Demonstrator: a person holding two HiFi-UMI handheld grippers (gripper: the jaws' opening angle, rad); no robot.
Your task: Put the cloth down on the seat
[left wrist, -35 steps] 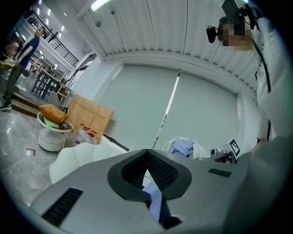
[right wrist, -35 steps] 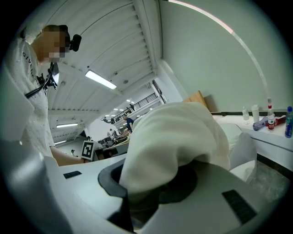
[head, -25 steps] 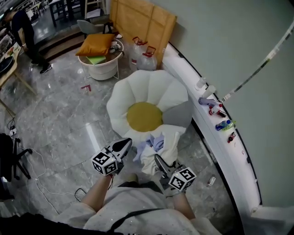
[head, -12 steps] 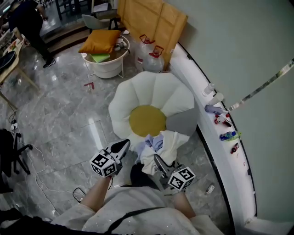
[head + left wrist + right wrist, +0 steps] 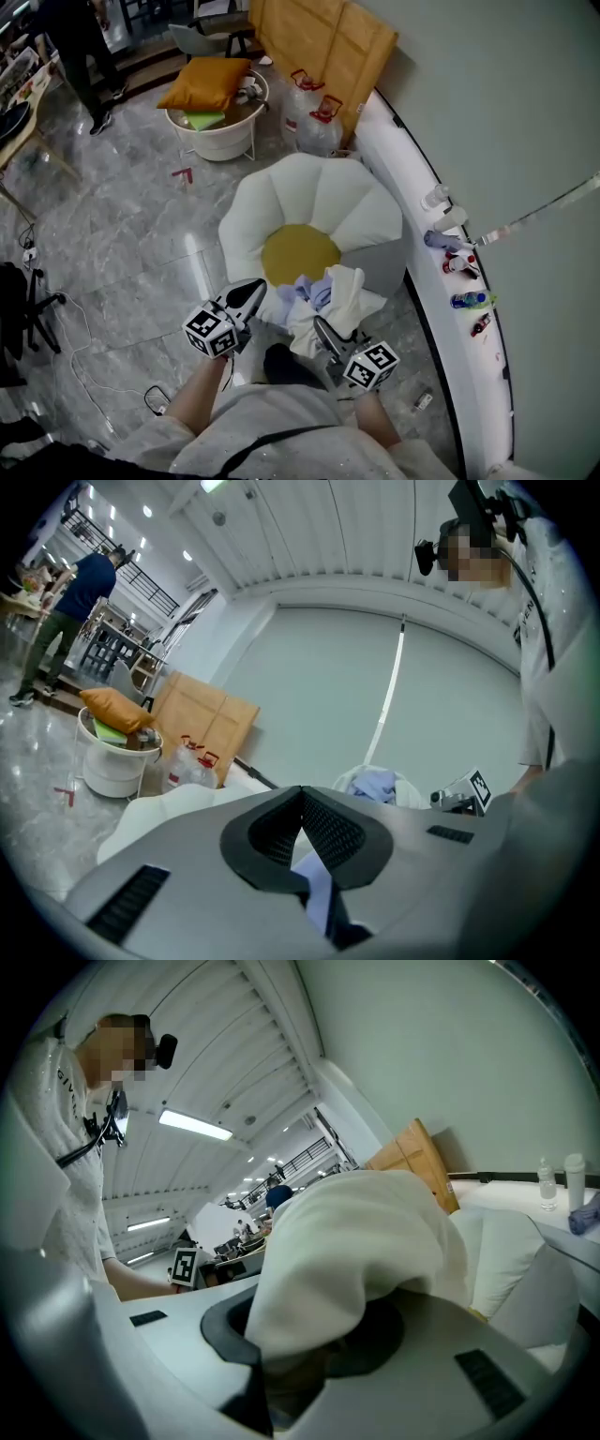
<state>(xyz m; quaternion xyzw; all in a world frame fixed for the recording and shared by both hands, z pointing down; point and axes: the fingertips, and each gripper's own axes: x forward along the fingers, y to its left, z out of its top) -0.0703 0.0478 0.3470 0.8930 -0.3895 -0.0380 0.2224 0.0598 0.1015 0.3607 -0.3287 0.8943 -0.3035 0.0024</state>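
Marble floor [image 5: 122, 253] with flower-shaped seat [image 5: 319, 192]: cloth [image 5: 330, 292] hangs bunched at its near edge, jaws of left gripper [image 5: 251, 291] and right gripper [image 5: 320, 325] both clamped on it, not yet down, so lowering and release remain.

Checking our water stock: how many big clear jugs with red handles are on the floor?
2. One jug stands against the cardboard; the other jug is beside it, nearer the flower seat. More may be hidden.

An orange cushion [image 5: 204, 84] tops a white tub [image 5: 217, 142] beside water jugs [image 5: 323, 131].
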